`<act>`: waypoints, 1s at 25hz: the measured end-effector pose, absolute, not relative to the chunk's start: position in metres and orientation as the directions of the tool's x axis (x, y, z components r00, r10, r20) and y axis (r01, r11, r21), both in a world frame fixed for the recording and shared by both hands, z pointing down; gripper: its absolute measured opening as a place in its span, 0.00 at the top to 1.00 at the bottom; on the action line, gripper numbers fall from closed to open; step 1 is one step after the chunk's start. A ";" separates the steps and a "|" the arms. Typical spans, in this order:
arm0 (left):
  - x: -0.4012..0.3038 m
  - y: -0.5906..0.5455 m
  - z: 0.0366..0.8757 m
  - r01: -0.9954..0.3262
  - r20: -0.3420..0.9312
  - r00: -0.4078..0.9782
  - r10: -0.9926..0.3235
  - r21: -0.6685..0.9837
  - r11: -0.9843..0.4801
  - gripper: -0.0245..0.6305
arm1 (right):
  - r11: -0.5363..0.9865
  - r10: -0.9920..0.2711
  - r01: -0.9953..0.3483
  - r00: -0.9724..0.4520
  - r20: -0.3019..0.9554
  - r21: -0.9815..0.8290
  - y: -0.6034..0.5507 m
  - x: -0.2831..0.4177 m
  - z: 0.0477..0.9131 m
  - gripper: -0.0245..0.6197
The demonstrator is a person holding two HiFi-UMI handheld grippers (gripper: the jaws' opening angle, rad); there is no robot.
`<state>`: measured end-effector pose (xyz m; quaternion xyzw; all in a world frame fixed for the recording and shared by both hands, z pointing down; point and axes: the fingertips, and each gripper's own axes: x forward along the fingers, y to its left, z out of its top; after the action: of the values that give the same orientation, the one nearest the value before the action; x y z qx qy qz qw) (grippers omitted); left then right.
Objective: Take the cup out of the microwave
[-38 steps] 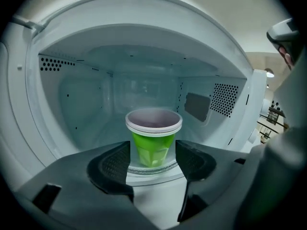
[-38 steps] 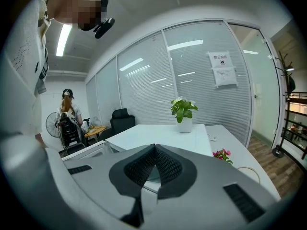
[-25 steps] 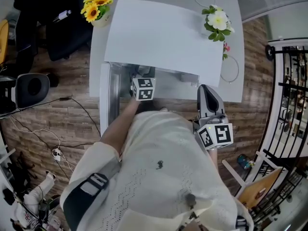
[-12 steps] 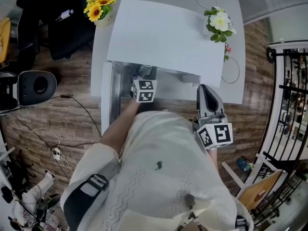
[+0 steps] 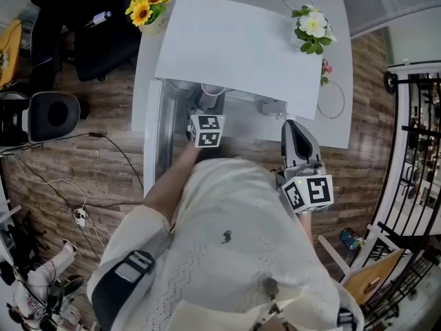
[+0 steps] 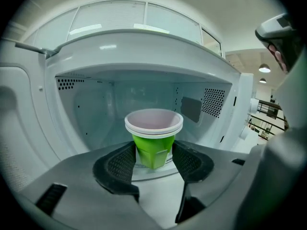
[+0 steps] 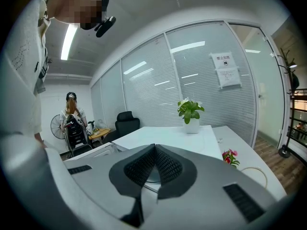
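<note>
As the left gripper clamps, the cup sits between its jaws.

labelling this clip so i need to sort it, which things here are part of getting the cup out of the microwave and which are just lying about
For the job: green cup, open microwave, left hand-held gripper closed on the cup.

Just lying about: potted sunflowers, white-flowered plant, office chair, right hand-held gripper, shut and empty.
</note>
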<state>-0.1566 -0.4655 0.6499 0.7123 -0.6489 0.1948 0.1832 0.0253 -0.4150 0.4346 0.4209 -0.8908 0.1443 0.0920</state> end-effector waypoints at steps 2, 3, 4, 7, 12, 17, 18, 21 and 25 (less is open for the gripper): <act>-0.154 -0.459 0.647 -0.996 0.512 0.077 -0.856 0.009 -0.084 0.56 | 0.608 -0.721 -0.773 -0.633 0.282 -0.181 -0.410 0.029 0.434 0.95; -0.153 -0.456 0.645 -0.997 0.509 0.074 -0.857 0.009 -0.080 0.56 | 0.608 -0.720 -0.772 -0.634 0.280 -0.184 -0.408 0.031 0.434 0.95; -0.152 -0.452 0.643 -0.997 0.507 0.071 -0.859 0.008 -0.078 0.56 | 0.610 -0.719 -0.771 -0.636 0.278 -0.185 -0.405 0.033 0.433 0.95; -0.149 -0.443 0.639 -0.997 0.502 0.063 -0.863 0.003 -0.071 0.56 | 0.624 -0.710 -0.759 -0.649 0.273 -0.184 -0.397 0.037 0.432 0.95; -0.139 -0.424 0.632 -0.998 0.496 0.047 -0.867 -0.003 -0.056 0.56 | 0.641 -0.697 -0.744 -0.667 0.264 -0.188 -0.382 0.046 0.431 0.95; -0.124 -0.401 0.617 -0.999 0.480 0.038 -0.876 0.001 -0.043 0.57 | 0.654 -0.685 -0.731 -0.681 0.259 -0.192 -0.365 0.061 0.429 0.95; -0.121 -0.396 0.613 -0.999 0.476 0.037 -0.879 0.000 -0.042 0.57 | 0.657 -0.682 -0.729 -0.684 0.259 -0.193 -0.361 0.064 0.429 0.95; -0.111 -0.381 0.602 -0.999 0.466 0.034 -0.884 -0.008 -0.043 0.56 | 0.673 -0.669 -0.714 -0.699 0.253 -0.195 -0.349 0.070 0.427 0.95; -0.095 -0.360 0.595 -0.998 0.460 0.042 -0.887 -0.026 -0.061 0.57 | 0.683 -0.660 -0.704 -0.709 0.250 -0.194 -0.335 0.080 0.427 0.95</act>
<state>-0.0948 -0.3600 0.5953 0.7054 -0.6681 0.1809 0.1529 0.0801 -0.3347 0.4267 0.3730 -0.9139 0.1389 0.0801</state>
